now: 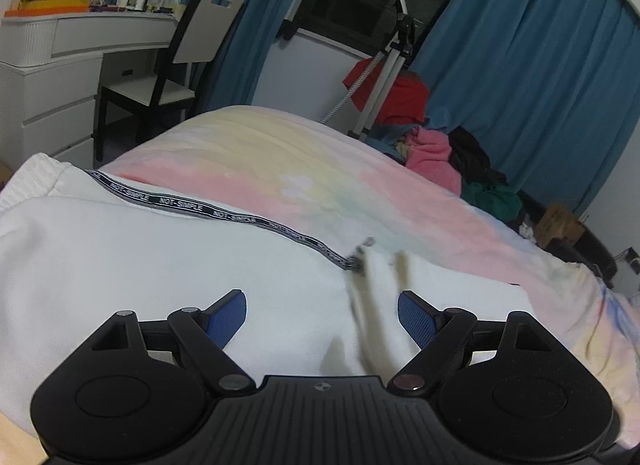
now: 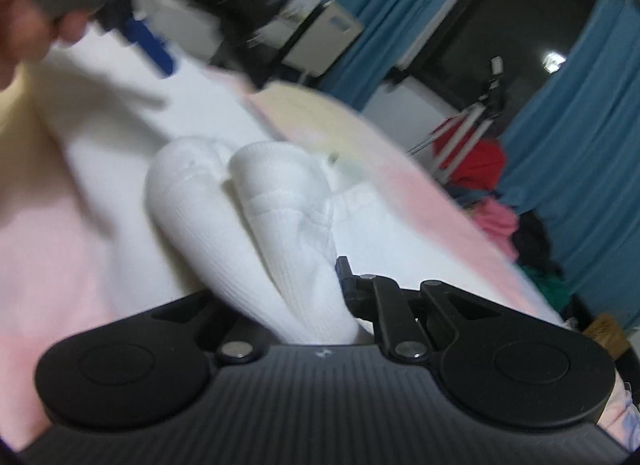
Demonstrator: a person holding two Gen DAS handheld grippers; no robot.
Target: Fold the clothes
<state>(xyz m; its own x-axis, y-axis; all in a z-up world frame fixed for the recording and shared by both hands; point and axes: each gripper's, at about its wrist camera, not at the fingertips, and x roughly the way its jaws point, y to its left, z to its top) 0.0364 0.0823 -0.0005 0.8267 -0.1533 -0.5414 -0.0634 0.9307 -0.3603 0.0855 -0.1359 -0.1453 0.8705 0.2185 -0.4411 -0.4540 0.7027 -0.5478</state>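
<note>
A white garment (image 1: 120, 249) with a black "NOT-SIMPLE" tape (image 1: 224, 213) along its seam lies spread on the bed. My left gripper (image 1: 322, 315) hovers just over it, open, with nothing between its blue pads (image 1: 226, 317). A blurred drawstring (image 1: 376, 293) hangs near the right pad. In the right wrist view, my right gripper (image 2: 316, 289) is shut on a bunched ribbed part of the white garment (image 2: 256, 201), which hides the fingertips. The left gripper appears blurred at the top left, held by a hand (image 2: 24, 5), with one blue pad (image 2: 150, 45) showing.
The bed carries a pastel pink and yellow blanket (image 1: 280, 161). A pile of coloured clothes (image 1: 440, 153) and a tripod (image 1: 384, 77) stand beyond its far edge, by blue curtains (image 1: 520, 85). A white dresser (image 1: 52, 77) and a chair (image 1: 176, 65) are at the left.
</note>
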